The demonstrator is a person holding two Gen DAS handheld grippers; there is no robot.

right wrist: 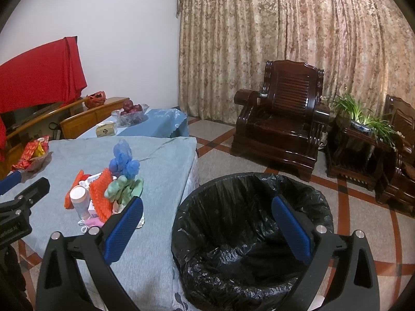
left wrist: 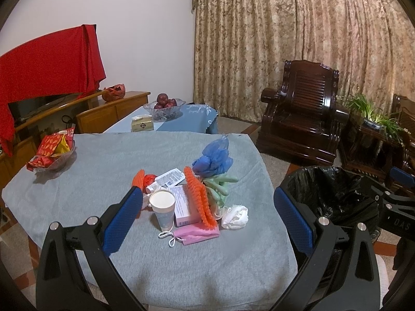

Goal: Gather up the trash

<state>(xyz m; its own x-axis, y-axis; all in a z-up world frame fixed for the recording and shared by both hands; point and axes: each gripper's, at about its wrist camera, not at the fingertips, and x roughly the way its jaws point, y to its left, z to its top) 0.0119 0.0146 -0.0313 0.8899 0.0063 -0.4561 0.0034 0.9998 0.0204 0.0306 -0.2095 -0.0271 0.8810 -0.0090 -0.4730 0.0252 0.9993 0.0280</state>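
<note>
A pile of trash lies on the grey-covered table (left wrist: 77, 181): a paper cup (left wrist: 163, 207), a pink box (left wrist: 184, 204), orange foam netting (left wrist: 201, 199), green gloves (left wrist: 219, 186), a blue plastic bag (left wrist: 215, 158), a crumpled white tissue (left wrist: 234, 216) and a pink mask (left wrist: 195, 234). My left gripper (left wrist: 207, 215) is open and empty, above the table just short of the pile. My right gripper (right wrist: 207, 225) is open and empty above the black-lined trash bin (right wrist: 249, 233), right of the table. The pile also shows in the right wrist view (right wrist: 103, 194).
A glass bowl of red snack packets (left wrist: 53, 153) sits at the table's far left. Behind is a blue-covered table with a fruit bowl (left wrist: 164, 106) and a tissue box (left wrist: 142, 124). A dark wooden armchair (left wrist: 301, 124) and a potted plant (left wrist: 373, 116) stand at the right.
</note>
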